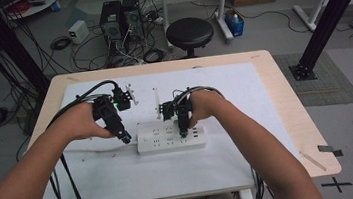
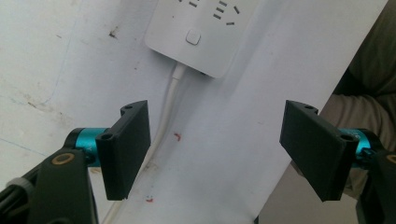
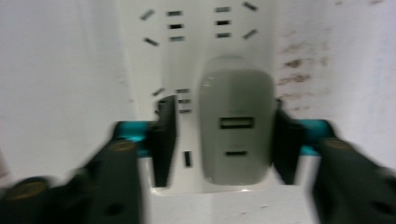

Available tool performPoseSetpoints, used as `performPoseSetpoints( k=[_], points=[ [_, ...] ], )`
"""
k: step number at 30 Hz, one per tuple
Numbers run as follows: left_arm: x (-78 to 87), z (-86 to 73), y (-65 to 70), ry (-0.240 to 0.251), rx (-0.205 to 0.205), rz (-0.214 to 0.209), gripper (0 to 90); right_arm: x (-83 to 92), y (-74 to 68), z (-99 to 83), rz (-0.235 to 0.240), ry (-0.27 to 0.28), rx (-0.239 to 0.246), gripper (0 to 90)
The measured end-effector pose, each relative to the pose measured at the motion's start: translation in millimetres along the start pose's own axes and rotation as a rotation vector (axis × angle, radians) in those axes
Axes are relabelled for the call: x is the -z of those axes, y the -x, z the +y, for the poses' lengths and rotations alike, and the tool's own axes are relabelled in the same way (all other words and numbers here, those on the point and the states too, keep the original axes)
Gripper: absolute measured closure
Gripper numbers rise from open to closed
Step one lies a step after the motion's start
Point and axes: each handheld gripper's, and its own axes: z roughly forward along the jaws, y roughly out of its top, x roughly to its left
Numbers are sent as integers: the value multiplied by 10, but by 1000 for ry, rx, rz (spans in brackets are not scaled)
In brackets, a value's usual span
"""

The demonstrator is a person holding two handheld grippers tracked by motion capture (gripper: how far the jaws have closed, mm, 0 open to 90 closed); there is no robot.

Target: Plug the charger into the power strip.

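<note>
A white power strip (image 1: 168, 136) lies on the white mat in the middle of the table. In the right gripper view a grey USB charger (image 3: 236, 121) sits plugged into the power strip (image 3: 196, 42). My right gripper (image 3: 224, 140) straddles it with a clear gap at one jaw, so it is open. In the high view my right gripper (image 1: 183, 131) points down onto the strip's right half. My left gripper (image 1: 124, 137) hovers at the strip's left end, open and holding nothing. Ahead of my left gripper (image 2: 217, 149) are the strip's switch end (image 2: 205, 32) and its white cable (image 2: 170, 98).
The white mat (image 1: 231, 153) covers most of the wooden table (image 1: 299, 131). Two small white pieces (image 1: 156, 102) stand on the mat behind the grippers. A black stool (image 1: 189, 32) and computer towers (image 1: 120, 20) with floor cables stand beyond the far edge.
</note>
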Motion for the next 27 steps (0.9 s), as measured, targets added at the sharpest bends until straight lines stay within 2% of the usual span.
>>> performPoseSetpoints(
  k=[1, 2, 6, 7, 9, 11, 14, 16, 17, 21, 26, 27],
  points=[
    [-2, 0, 2, 2, 1, 1, 247, 6, 19, 10, 19, -10, -3, 314],
    [-1, -1, 2, 3, 6, 4, 246, 24, 14, 14, 24, -16, -11, 312],
    [3, -5, -12, 3, 10, -3, 246, 131, 10, -17, 59, 33, -23, 238],
    [4, -7, -14, 0, 5, -5, 247, 170, 4, -31, 83, 32, -45, 233],
    [2, -10, -8, 4, 8, -6, 246, 259, 2, -82, 89, 41, -58, 220],
    [6, -13, -6, 6, 8, -7, 247, 348, -37, -148, 71, 65, -58, 213],
    [16, -11, -14, 7, 5, -8, 247, 466, -88, -250, 44, 73, -74, 200],
    [15, -7, -7, 11, 10, -14, 247, 533, -117, -331, 26, 73, -93, 151],
    [21, -2, -12, 5, 0, -15, 247, 564, -130, -375, 13, 73, -95, 124],
    [33, 15, -18, -10, -13, -22, 247, 716, -216, -558, -4, 92, -126, 124],
    [99, 19, -38, 7, 10, -35, 228, 862, -301, -765, -23, 118, -150, 124],
    [122, 16, -39, 10, 9, -36, 228, 887, -324, -801, -30, 114, -167, 124]
  ],
)
